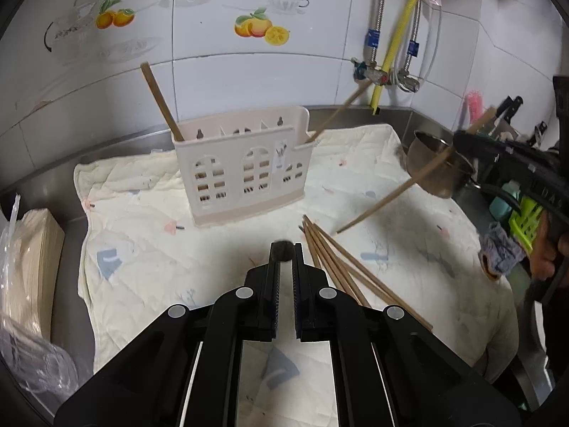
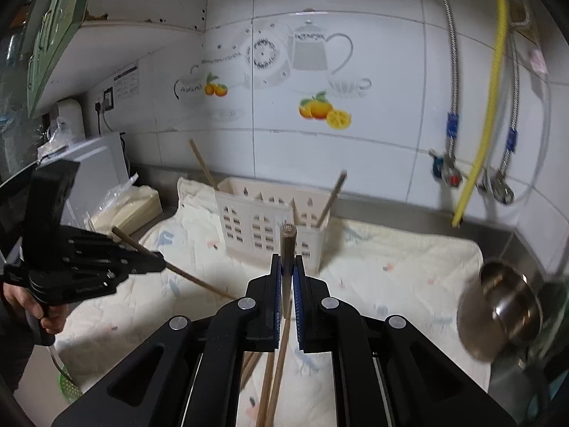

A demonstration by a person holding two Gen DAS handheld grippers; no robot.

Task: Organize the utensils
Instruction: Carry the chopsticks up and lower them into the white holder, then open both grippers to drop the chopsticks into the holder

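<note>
Left wrist view: the left gripper (image 1: pixel 285 251) has its jaws clamped on a chopstick seen end-on, over a quilted cloth (image 1: pixel 149 220) on the tabletop. The beige utensil holder (image 1: pixel 245 170) stands ahead on the cloth, one chopstick leaning out at each end. Loose chopsticks (image 1: pixel 341 267) lie just right of the jaws.

Right wrist view: the right gripper (image 2: pixel 287 263) grips another chopstick (image 2: pixel 287 245), its end pointing toward the holder. A steel pot (image 2: pixel 505 299) sits far right.
</note>
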